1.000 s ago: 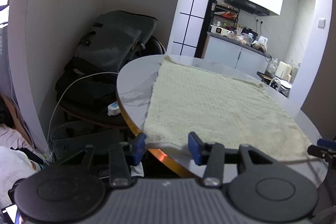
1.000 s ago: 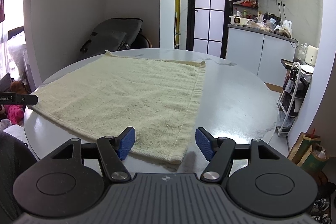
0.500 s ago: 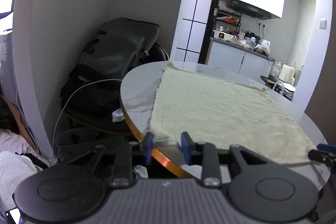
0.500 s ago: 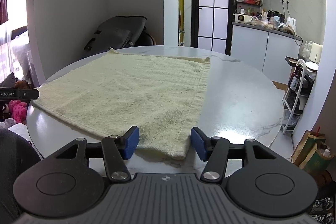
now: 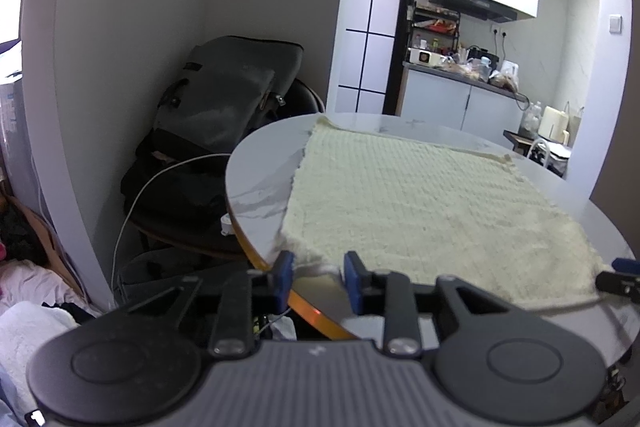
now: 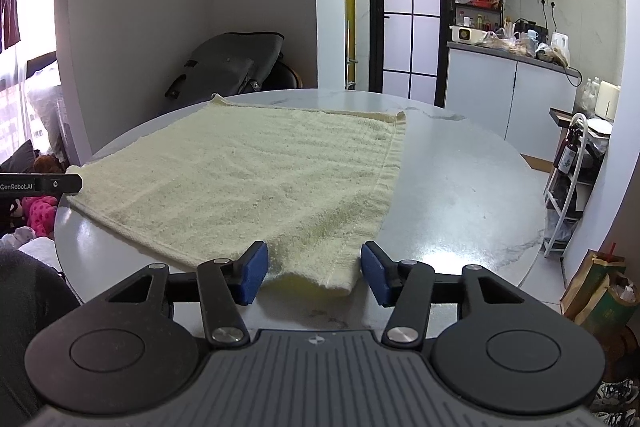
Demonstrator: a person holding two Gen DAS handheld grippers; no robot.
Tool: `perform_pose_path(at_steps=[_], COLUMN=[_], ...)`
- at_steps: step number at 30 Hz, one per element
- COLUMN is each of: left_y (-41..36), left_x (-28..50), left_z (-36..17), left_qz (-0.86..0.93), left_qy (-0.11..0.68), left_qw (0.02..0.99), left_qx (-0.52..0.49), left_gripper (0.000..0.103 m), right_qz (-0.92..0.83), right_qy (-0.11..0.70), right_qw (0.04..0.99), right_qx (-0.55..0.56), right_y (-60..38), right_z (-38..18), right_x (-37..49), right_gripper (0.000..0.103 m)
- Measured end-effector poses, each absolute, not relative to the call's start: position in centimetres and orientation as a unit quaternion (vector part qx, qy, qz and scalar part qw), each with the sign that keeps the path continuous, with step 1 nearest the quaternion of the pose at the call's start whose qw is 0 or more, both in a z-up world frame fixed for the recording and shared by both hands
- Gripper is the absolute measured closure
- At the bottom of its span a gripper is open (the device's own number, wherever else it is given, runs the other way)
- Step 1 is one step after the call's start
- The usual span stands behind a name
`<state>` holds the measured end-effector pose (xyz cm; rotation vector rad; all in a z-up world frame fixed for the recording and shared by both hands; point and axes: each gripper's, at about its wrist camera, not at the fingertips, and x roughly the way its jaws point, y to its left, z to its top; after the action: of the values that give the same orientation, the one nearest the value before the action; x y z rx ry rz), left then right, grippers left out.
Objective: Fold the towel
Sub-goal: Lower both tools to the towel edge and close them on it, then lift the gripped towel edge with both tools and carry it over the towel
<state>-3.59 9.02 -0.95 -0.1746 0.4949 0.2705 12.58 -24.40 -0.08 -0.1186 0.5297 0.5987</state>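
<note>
A cream towel [image 5: 420, 199] lies spread flat on a round grey table [image 5: 260, 163]; it also shows in the right wrist view [image 6: 256, 179]. My left gripper [image 5: 316, 273] is partly open, its blue pads on either side of the towel's near left corner at the table edge. My right gripper [image 6: 312, 271] is open, its pads on either side of the near right corner, which is slightly raised. Neither is closed on the cloth. Each gripper's tip shows at the edge of the other's view.
A dark bag [image 5: 228, 107] on a chair and a white cable [image 5: 160, 183] stand left of the table. A kitchen counter [image 6: 516, 67] and a wire rack [image 6: 568, 183] are to the right. A paper bag [image 6: 596, 291] sits on the floor.
The left gripper's jaws narrowed from wide open, then widened a little around the left corner. The right gripper moved forward, so the right corner now lies between its pads.
</note>
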Motion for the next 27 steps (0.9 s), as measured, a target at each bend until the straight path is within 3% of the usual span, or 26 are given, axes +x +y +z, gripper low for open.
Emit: perform_pose_path(at_steps=[2, 4, 6, 7, 12, 27], left_y=[8.9, 8.8, 8.9, 8.9, 7.9, 3.3], left_x=[-3.6, -3.3, -3.2, -3.2, -2.2, -0.3], left_z=[-0.8, -0.7, -0.6, -0.5, -0.1, 1.8], left_qz=[0.132, 0.128, 0.123, 0.120, 0.106, 0.070], left_qy=[0.243, 0.245, 0.249, 0.252, 0.248, 0.231], left_qw=[0.957, 0.957, 0.956, 0.956, 0.959, 0.969], left_qx=[-0.088, -0.090, -0.091, -0.092, -0.083, -0.060], left_gripper=[0.073, 0.074, 0.084, 0.090, 0.095, 0.095], right_qz=[0.294, 0.296, 0.299, 0.304, 0.311, 0.295], right_qy=[0.258, 0.259, 0.259, 0.260, 0.262, 0.237], right_qw=[0.919, 0.918, 0.916, 0.915, 0.911, 0.924], right_qx=[-0.058, -0.059, -0.059, -0.060, -0.061, -0.058], right_y=[-24.3, -24.3, -24.2, -24.4, -24.6, -27.3], right_z=[-0.1, 0.0, 0.0, 0.2, 0.4, 2.1], right_x=[12.6, 12.6, 12.7, 12.7, 12.6, 11.1], right_gripper=[0.049, 0.059, 0.073, 0.075, 0.092, 0.093])
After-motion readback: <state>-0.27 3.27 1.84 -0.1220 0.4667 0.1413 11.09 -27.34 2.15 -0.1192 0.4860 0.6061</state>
